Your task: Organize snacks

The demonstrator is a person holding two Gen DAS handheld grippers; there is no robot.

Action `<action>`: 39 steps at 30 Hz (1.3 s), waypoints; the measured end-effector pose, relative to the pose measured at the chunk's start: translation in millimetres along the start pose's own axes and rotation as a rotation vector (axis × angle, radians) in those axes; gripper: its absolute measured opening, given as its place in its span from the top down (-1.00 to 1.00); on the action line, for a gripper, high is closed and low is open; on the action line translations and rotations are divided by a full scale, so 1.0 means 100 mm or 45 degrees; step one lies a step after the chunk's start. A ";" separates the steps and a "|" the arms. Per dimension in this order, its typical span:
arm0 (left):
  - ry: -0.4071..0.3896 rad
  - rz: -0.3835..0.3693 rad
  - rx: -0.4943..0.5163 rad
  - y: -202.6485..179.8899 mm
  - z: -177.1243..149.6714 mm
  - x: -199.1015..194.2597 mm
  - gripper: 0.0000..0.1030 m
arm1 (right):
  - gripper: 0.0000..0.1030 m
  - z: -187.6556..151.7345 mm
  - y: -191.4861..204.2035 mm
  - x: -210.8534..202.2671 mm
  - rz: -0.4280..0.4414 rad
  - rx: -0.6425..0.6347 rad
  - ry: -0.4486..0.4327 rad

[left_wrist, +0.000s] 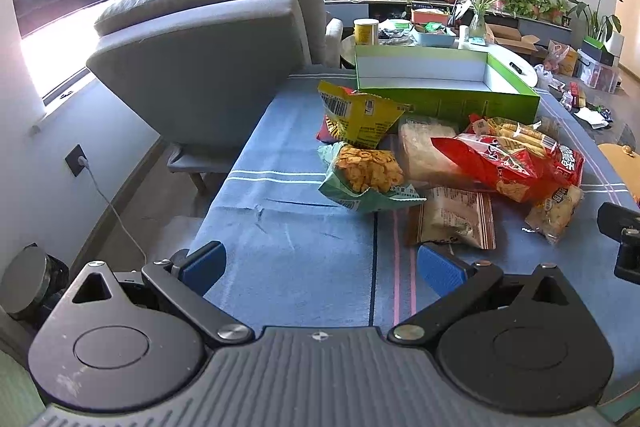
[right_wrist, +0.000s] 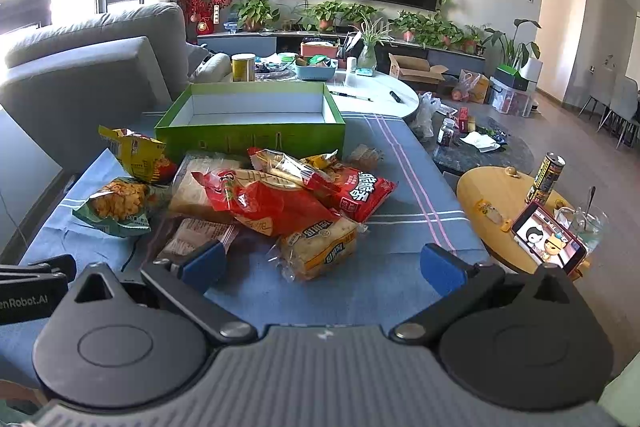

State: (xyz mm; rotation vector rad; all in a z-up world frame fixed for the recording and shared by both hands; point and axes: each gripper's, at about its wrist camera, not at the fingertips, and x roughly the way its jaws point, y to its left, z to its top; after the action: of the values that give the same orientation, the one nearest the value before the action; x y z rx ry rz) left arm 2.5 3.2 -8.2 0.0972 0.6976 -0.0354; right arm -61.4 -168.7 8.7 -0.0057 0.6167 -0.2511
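Note:
A pile of snack bags lies on the blue tablecloth (left_wrist: 288,251) in front of an empty green box (left_wrist: 436,87) (right_wrist: 252,123). Among them are a yellow chip bag (left_wrist: 356,111) (right_wrist: 136,153), a green bag of orange crackers (left_wrist: 366,175) (right_wrist: 116,205), red bags (left_wrist: 508,163) (right_wrist: 276,203), a brown-striped packet (left_wrist: 452,219) and a clear biscuit packet (right_wrist: 320,251). My left gripper (left_wrist: 320,267) hangs open over bare cloth, near side of the pile. My right gripper (right_wrist: 324,267) is open too, its blue pads either side of the biscuit packet's near end, not touching.
A grey sofa (left_wrist: 208,67) stands left of the table. Behind the box is a white table (right_wrist: 380,97) with a tin and baskets. To the right, a low yellow round table (right_wrist: 500,211) holds a phone (right_wrist: 548,239), a can and a glass.

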 end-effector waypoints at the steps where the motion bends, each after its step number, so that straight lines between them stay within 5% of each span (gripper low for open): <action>1: 0.001 0.000 0.001 0.00 0.00 0.00 -0.99 | -1.00 0.00 0.00 0.00 0.000 0.000 -0.001; 39: 0.010 -0.010 0.011 -0.01 -0.01 0.02 -0.99 | -1.00 -0.03 0.07 0.04 0.008 -0.020 0.018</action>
State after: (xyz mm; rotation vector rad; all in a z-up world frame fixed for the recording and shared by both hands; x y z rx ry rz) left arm 3.0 2.5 -10.2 0.1032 0.7057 -0.0456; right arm -58.4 -163.1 3.3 -0.0172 0.6324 -0.2405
